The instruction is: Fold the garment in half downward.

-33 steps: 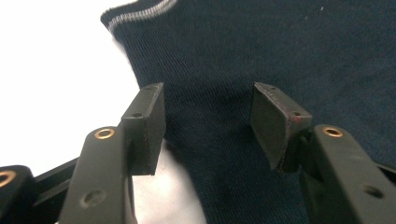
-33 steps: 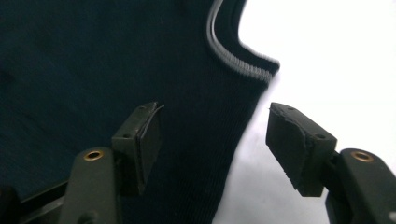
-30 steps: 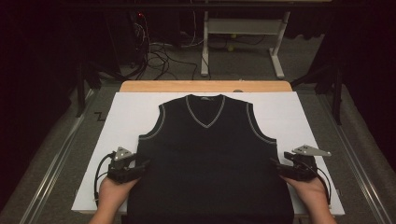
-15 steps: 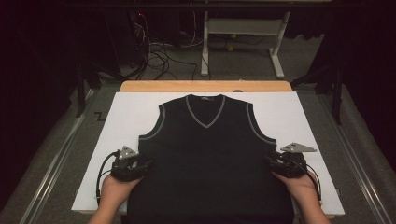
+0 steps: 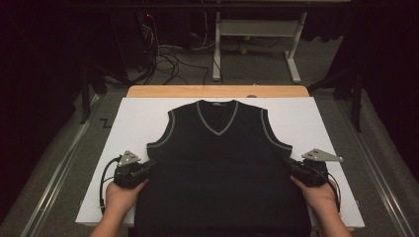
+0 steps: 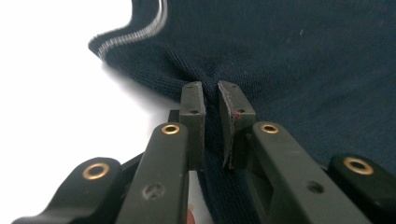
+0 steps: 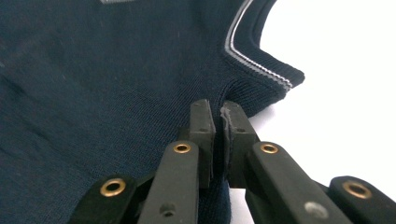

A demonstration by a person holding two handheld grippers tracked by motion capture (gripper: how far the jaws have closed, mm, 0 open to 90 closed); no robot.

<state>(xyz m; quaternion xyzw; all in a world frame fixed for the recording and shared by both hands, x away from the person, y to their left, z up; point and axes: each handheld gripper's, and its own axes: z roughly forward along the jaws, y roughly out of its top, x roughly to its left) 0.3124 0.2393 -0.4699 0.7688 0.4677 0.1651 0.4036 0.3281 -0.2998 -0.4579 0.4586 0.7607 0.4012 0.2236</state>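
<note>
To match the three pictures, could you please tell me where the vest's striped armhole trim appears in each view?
High view: striped armhole trim along both sides of the vest, above the hands.
Left gripper view: trim at upper left, above the left tool.
Right gripper view: trim at upper right, above the right tool.
Shared landmark: the white board.

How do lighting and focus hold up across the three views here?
High view: dim, dark surroundings, the vest nearly a silhouette on the white board. Left gripper view: the board blown out to featureless white, knit sharp near the jaws, the near gripper body soft. Right gripper view: the same glare on the board, stripe trim crisp.
</note>
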